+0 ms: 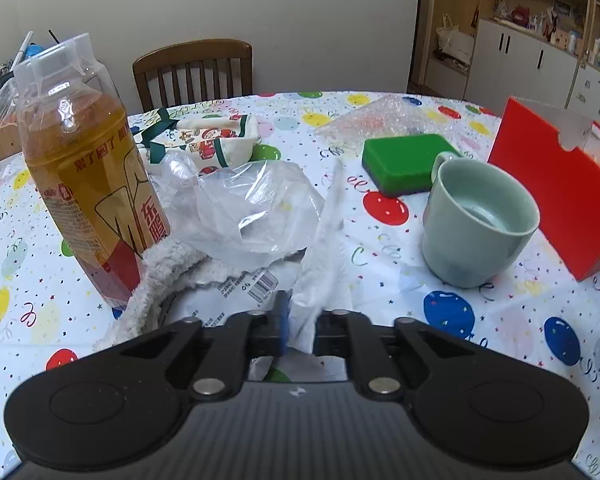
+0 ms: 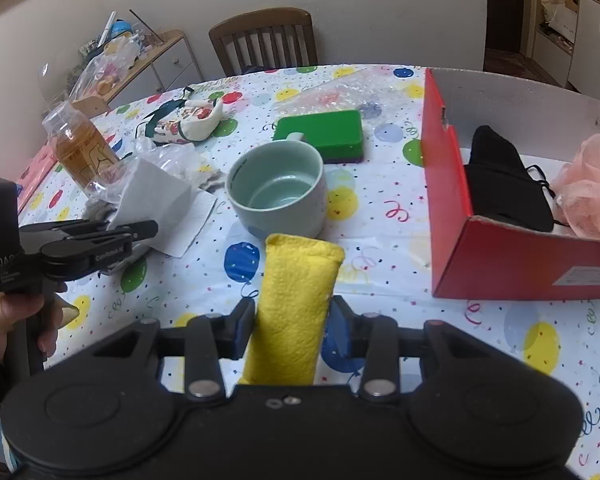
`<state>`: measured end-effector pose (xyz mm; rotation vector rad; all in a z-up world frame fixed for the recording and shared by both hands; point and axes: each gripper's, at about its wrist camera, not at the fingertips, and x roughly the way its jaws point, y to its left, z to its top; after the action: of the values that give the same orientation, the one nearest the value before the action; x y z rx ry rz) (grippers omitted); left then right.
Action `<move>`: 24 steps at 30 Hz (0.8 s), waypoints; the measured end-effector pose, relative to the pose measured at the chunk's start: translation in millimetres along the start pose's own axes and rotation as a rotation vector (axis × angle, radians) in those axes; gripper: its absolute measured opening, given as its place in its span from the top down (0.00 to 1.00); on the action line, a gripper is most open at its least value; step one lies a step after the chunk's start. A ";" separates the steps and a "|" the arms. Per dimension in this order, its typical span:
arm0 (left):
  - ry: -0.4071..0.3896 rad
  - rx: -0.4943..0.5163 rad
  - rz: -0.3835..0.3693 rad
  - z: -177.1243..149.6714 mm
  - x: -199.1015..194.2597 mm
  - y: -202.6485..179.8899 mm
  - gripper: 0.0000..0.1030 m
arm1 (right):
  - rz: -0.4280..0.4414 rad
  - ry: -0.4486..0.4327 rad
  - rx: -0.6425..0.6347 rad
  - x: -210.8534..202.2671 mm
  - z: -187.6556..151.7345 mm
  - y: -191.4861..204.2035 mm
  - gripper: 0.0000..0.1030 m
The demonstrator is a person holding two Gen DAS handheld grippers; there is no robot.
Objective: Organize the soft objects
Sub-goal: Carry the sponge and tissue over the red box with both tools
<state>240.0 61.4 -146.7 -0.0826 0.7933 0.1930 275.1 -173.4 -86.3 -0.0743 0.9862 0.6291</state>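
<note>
While pinching a white paper napkin [image 1: 320, 240], left gripper [image 1: 298, 334] sits with fingers nearly closed on the sheet, right next to the tea bottle [image 1: 88, 176] and crumpled clear plastic bag [image 1: 240, 208]. Further right, empty green mug [image 2: 278, 192] upright on the balloon tablecloth [image 2: 380, 280]. Then right gripper [image 2: 290, 330], fingers partway open, clamped on a yellow sponge cloth [image 2: 296, 300] just off the table. Far right, red box [image 2: 500, 256] holding a black cloth [image 2: 504, 184] and a pink mesh puff [image 2: 592, 196].
</note>
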 end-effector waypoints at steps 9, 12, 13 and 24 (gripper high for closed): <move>-0.051 -0.023 -0.053 14.1 -32.7 -13.5 0.98 | 0.016 -0.038 0.020 -23.7 6.4 -24.0 0.62; -0.072 -0.030 -0.080 22.6 -52.0 -24.3 0.98 | 0.024 -0.062 0.026 -36.9 11.6 -36.9 0.62; -0.081 -0.033 -0.091 26.1 -58.5 -28.8 0.98 | 0.025 -0.070 0.027 -41.2 13.6 -41.4 0.62; -0.188 0.042 -0.252 77.6 -107.4 -118.0 0.98 | -0.002 -0.147 0.039 -76.0 37.8 -109.4 0.62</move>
<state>244.7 -58.0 -15.5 -0.1221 0.5929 -0.0543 331.7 -285.7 -28.3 0.0057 0.8555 0.6046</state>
